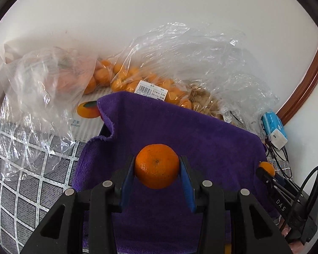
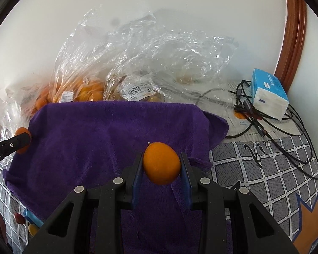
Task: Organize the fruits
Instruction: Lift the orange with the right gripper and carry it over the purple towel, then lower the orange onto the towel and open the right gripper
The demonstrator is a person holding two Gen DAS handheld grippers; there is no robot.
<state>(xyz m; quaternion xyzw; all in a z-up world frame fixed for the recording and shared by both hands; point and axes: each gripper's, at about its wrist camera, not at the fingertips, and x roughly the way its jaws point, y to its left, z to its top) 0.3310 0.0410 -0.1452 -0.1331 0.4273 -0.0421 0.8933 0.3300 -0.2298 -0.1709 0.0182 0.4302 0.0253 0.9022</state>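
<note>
Tools [image 1: 156,167] [image 2: 161,165]: two, one tangerine [image 1: 156,166] [image 2: 161,163] each

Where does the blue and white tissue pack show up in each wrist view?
Left wrist view: tissue pack at the far right edge, beyond the purple towel.
Right wrist view: tissue pack upper right, lying on black cables.
Shared landmark: the purple towel, with bagged oranges behind it.

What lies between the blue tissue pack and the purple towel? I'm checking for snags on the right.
Tangled black cables lie between the blue tissue pack and the purple towel, on the grey checked cloth; the right wrist view shows it best.
</note>
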